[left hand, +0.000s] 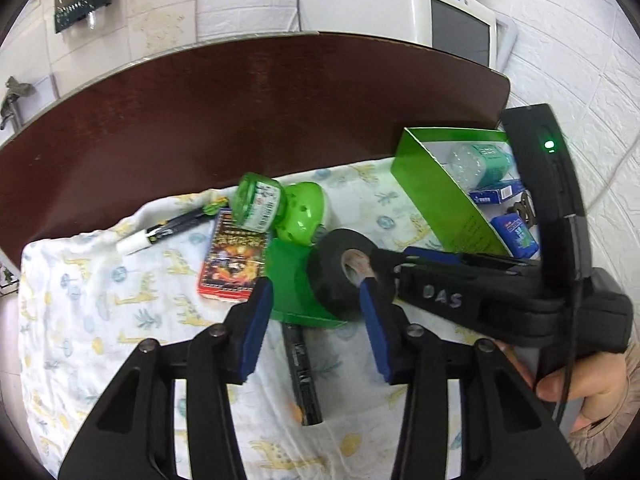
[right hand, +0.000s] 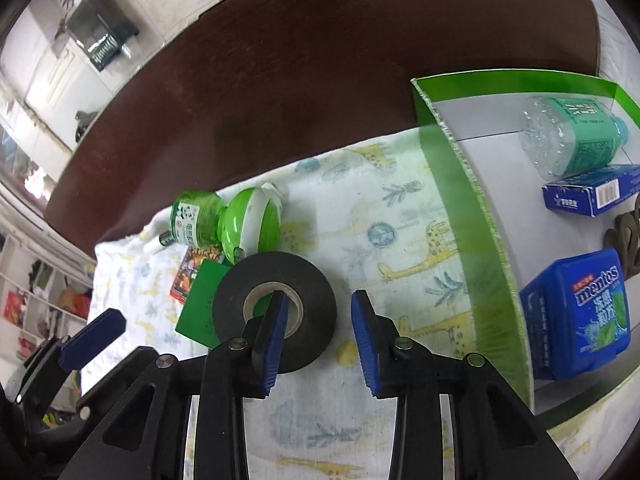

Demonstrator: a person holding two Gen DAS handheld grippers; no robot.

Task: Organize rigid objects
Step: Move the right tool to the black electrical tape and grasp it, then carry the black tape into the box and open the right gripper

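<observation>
Two grippers meet at the tape roll [right hand: 230,312]. The right gripper [right hand: 318,308] stands apart, with one finger down in the roll's hole and the other just outside its wall, not yet pressing. The left gripper [left hand: 312,300] is apart too, beside the roll, holding nothing. The roll lies flat on the cloth [right hand: 340,208], hole upward. The box [right hand: 472,208] is to its right, so I judge the right hand nearer.

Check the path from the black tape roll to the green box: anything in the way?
Only the green box's near wall, which stands between them, so the black tape roll has to go over it. The patterned cloth between roll and wall is bare, apart from the right claw's outer finger.
</observation>
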